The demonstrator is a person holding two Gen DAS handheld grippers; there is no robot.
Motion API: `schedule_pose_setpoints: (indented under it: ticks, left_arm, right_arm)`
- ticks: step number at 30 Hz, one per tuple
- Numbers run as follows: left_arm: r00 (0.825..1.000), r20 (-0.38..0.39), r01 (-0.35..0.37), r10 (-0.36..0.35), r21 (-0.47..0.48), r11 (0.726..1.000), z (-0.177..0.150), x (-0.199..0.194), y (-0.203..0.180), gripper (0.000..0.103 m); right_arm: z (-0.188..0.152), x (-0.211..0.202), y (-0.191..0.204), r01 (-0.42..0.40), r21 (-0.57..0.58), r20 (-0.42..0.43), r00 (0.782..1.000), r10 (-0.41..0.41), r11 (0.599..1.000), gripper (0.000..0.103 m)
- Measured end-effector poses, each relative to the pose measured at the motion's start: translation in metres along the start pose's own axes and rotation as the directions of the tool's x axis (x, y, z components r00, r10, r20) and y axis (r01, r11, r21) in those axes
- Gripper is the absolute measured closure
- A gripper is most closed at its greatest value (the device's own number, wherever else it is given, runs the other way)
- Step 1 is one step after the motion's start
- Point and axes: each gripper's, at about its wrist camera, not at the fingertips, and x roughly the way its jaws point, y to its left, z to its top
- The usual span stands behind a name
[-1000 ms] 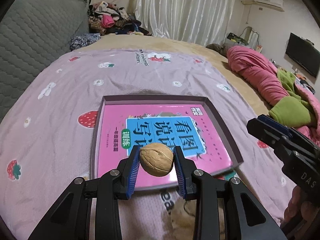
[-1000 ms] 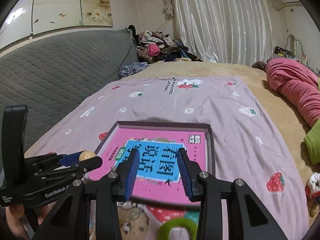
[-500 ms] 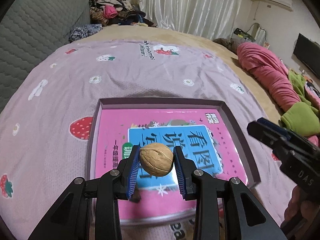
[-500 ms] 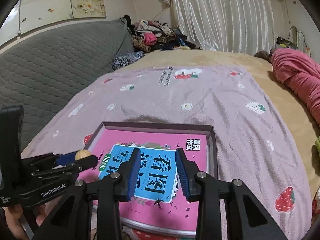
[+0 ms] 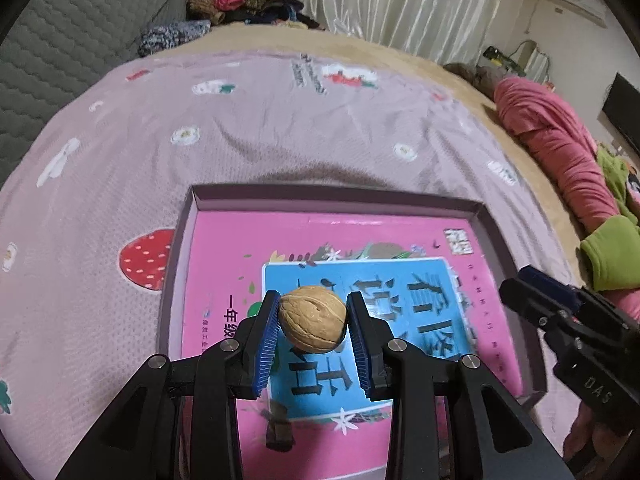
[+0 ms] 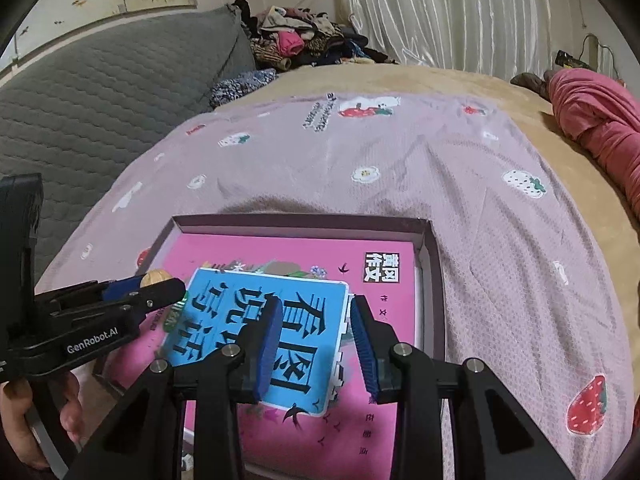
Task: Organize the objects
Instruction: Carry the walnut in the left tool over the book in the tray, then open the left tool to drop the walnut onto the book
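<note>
My left gripper (image 5: 313, 322) is shut on a tan walnut (image 5: 313, 318) and holds it above a pink book (image 5: 224, 264) that lies in a shallow dark box lid (image 5: 332, 192). In the right wrist view the left gripper (image 6: 160, 286) with the walnut (image 6: 155, 277) hangs over the book's (image 6: 384, 420) left part. My right gripper (image 6: 312, 344) is open and empty, above the book's middle inside the box lid (image 6: 436, 280). Its fingers (image 5: 532, 292) show at the right of the left wrist view.
The box lid sits on a lilac strawberry-print blanket (image 5: 240, 120) on a bed. A grey quilted headboard (image 6: 88, 112) is at the left. A pink quilt (image 5: 556, 136) and green cloth (image 5: 608, 252) lie at the right. A clothes pile (image 6: 304, 40) is at the back.
Both grippers have moved forward over the box lid and book. The walnut stays held in the left gripper. The right gripper stays open.
</note>
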Motion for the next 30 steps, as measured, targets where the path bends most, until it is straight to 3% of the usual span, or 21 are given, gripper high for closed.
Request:
schedule_pose_setpoints:
  ticks: [6,19,20,23,29,30]
  left_arm:
    - [0.998,-0.056,-0.002,0.0,-0.033,0.999,-0.005,0.023,0.009,0.068]
    - [0.997,-0.072,-0.043,0.041,-0.028,0.999,-0.007,0.036,0.009,0.067]
    - [0.996,-0.072,-0.045,0.043,-0.033,0.998,-0.006,0.035,0.01,0.065]
    - [0.995,-0.069,-0.071,0.069,-0.025,0.997,-0.006,0.032,0.011,0.043]
    - [0.994,-0.066,-0.088,0.085,-0.03,0.996,-0.005,0.024,0.013,0.039]
    - [0.994,-0.066,-0.091,0.089,-0.029,0.995,-0.005,0.023,0.013,0.034]
  right_arm:
    - [0.0,0.014,-0.005,0.004,0.011,-0.04,0.999,-0.004,1.0,0.067]
    - [-0.005,0.022,-0.005,-0.011,0.019,-0.064,0.998,0.013,1.0,0.067]
    - [-0.005,0.021,-0.005,-0.013,0.02,-0.061,0.998,0.014,1.0,0.067]
    - [-0.004,0.019,-0.006,-0.021,0.027,-0.061,0.998,0.023,0.999,0.067]
    - [-0.003,0.014,-0.005,-0.02,0.029,-0.062,0.998,0.021,0.999,0.067]
    - [-0.003,0.013,-0.004,-0.021,0.028,-0.064,0.998,0.022,0.999,0.067]
